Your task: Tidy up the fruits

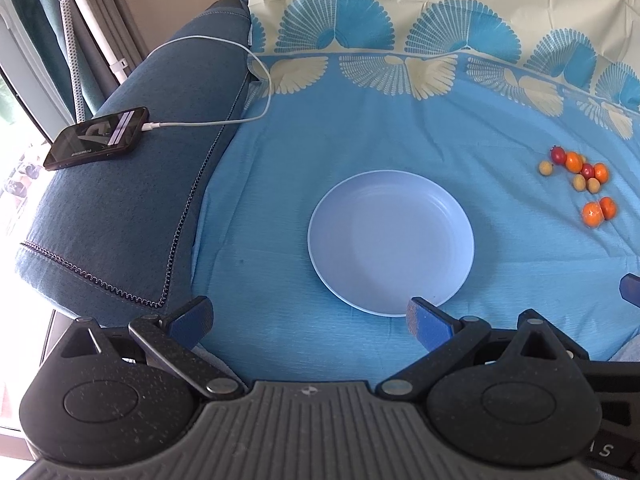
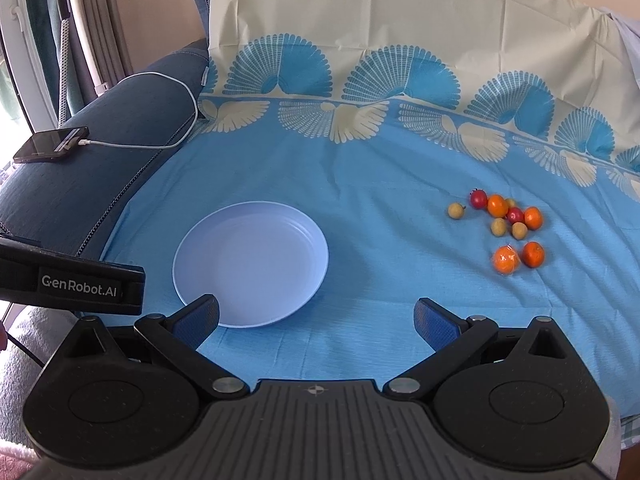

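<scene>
A pale blue plate (image 1: 390,242) (image 2: 250,264) lies bare on the blue cloth. To its right sits a loose cluster of small fruits (image 1: 580,172) (image 2: 504,216): orange tangerines, red ones and yellowish ones. Two tangerines (image 2: 518,258) lie a little nearer, one in a clear wrap. My left gripper (image 1: 310,324) hovers open just before the plate's near rim, holding nothing. My right gripper (image 2: 318,320) is open too, with nothing in it, its left finger over the plate's near edge and the fruits ahead to the right.
A dark phone (image 1: 96,138) (image 2: 52,145) on a white charging cable (image 1: 240,80) rests on the blue sofa arm (image 1: 120,208) at the left. The patterned cloth climbs the backrest (image 2: 400,20) behind. The left gripper's body (image 2: 72,284) shows at the right view's left edge.
</scene>
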